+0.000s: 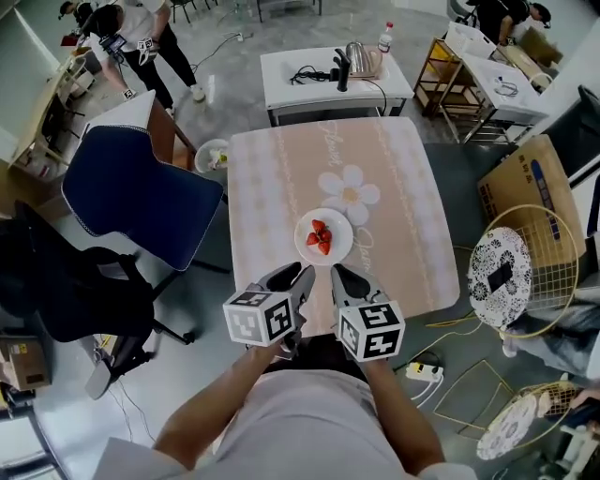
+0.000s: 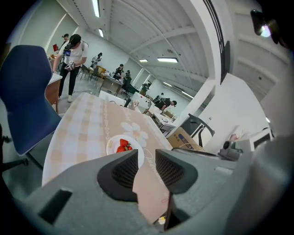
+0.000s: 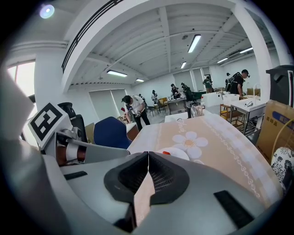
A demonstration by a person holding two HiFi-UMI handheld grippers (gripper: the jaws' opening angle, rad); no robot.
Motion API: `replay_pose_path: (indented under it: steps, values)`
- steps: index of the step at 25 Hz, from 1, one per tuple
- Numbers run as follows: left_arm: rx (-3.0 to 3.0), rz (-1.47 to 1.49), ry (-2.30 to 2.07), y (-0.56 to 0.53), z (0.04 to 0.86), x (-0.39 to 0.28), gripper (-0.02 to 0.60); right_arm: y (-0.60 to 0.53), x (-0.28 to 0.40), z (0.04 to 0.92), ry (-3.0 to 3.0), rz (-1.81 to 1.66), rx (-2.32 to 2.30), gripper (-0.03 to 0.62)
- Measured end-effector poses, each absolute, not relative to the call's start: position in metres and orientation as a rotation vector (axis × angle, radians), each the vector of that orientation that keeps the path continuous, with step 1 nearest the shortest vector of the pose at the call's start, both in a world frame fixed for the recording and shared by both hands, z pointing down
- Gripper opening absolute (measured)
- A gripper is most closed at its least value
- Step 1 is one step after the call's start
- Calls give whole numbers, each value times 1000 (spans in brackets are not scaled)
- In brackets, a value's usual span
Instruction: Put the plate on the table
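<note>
On floral cloth [image 1: 394,169], round plate [image 1: 341,244], perhaps ceramic

Lighting: bright, even and white, from ceiling tube lights [image 3: 194,43] seen in both gripper views. Shadows are soft and faint. Both gripper views carry heavy fisheye bending and black vignetted corners. 1 flare spot [image 3: 46,11] sits top-left in the right gripper view. The left gripper [image 2: 146,161] and right gripper [image 3: 148,158] render slightly soft close-up. Head view sharp.
</note>
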State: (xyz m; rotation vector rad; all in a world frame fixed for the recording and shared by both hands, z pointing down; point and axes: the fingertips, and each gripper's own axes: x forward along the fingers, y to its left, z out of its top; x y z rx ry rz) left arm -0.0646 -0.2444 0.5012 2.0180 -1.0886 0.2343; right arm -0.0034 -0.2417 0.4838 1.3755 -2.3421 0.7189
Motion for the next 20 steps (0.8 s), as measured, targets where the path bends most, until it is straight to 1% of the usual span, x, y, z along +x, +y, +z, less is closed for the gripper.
replay_pose_path:
  steps: [8,11,13,18,20]
  values:
    - [2194,260,-1035,-214,479,-59,118,-210,-11,466,-2327,634,1448,5]
    - [2251,279,-1029,-200,474,-62,106,-196,-14,461,-2325,626,1469,5]
    - [2272,264,-1025,-192,469,-64,93,-187,-17,460,-2323,621,1478,5]
    - [2351,240,-1029,-180,459,-67,18,-171,-23,458,-2320,602,1495,3]
    - [2372,250,-1029,-175,458,-68,8,-167,-25,456,-2322,592,1501,3]
